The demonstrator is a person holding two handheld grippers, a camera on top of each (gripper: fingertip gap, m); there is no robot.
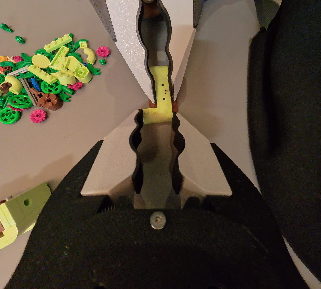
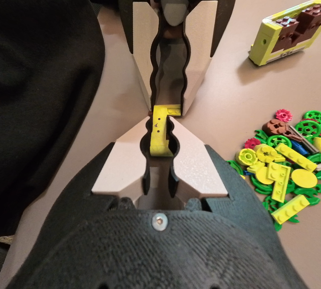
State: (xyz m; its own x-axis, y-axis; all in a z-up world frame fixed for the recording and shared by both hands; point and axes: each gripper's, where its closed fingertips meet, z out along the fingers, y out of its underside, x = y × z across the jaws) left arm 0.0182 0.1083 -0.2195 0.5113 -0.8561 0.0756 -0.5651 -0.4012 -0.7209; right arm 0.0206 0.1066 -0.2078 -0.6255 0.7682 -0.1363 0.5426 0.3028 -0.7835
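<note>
1. Yellow-green brick piece (image 1: 160, 105) sits between two grippers, above the table (image 1: 52, 150). In the left wrist view, the left gripper (image 1: 157, 115) pinches its studded end; loose bricks (image 1: 43, 77) lie off to the side.
2. In the right wrist view, the right gripper (image 2: 159, 134) squeezes its long part from the other side, so both share the hold.

There are two tongs, the left tongs (image 1: 157, 115) and the right tongs (image 2: 159, 124). They share one yellow-green brick piece (image 1: 162, 96) with a little face. At lower left sits one big yellow-green block build (image 1: 19, 211). Four pink flowers (image 1: 37, 115) show, and three whole green wheels (image 1: 51, 87), in one brick pile (image 1: 48, 75).
</note>
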